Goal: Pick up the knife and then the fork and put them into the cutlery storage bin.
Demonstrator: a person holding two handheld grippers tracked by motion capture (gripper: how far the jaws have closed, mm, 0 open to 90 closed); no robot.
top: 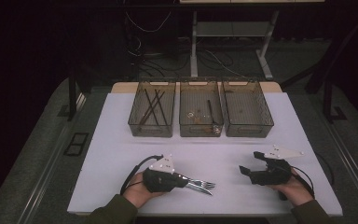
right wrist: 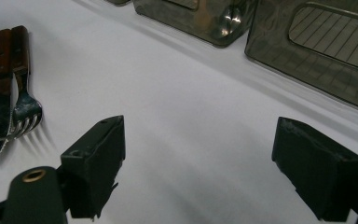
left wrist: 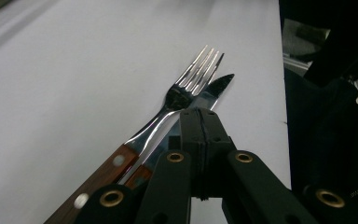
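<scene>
Fork (left wrist: 193,77) and knife (left wrist: 216,88) lie side by side on the white tabletop (top: 121,154), near its front edge, a bit left of centre. Both have brown wooden handles w/ rivets; handles point toward my left hand, tines and blade tip point right in the high view. Fork touches the knife along the shaft, tines partly over the blade.

My left hand-held gripper (top: 186,179) sits low over the handle end of the pair, jaws clenched together, pads pressed flat against each other in the left gripper view. Closed tip is above the knife blade, just beside the fork neck; no cutlery between the pads. Cannot tell if the tip touches the blade.

My right hand-held gripper (top: 244,170) is well apart, at the right side of the tabletop, jaws released and spread wide, nothing between them, bare tabletop underneath.

Farther back: three smoky clear bins (top: 200,114) in a row. Left bin holds dark sticks, mid bin holds a few small utensils.
</scene>
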